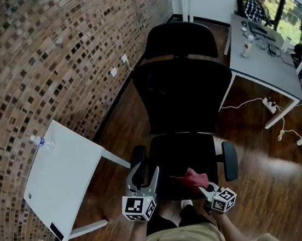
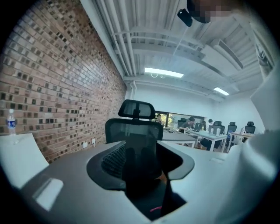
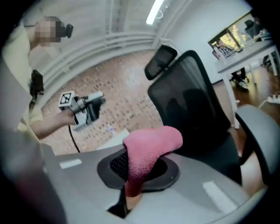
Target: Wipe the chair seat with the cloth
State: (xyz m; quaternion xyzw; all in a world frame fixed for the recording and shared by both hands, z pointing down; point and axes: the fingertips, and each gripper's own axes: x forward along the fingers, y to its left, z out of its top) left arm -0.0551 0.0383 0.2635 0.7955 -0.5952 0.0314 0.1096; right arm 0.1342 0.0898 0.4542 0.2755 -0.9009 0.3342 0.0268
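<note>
The black office chair stands in front of me, its seat below the mesh backrest. My right gripper hovers over the seat's front edge, shut on a pink-red cloth. In the right gripper view the cloth bulges up from the right gripper, with the backrest behind. My left gripper is open and empty beside the chair's left armrest. In the left gripper view the left gripper frames the backrest. The left gripper also shows in the right gripper view.
A white side table with a water bottle stands at the left by the brick wall. A white desk with monitors is at the back right. A power strip and cables lie on the wooden floor.
</note>
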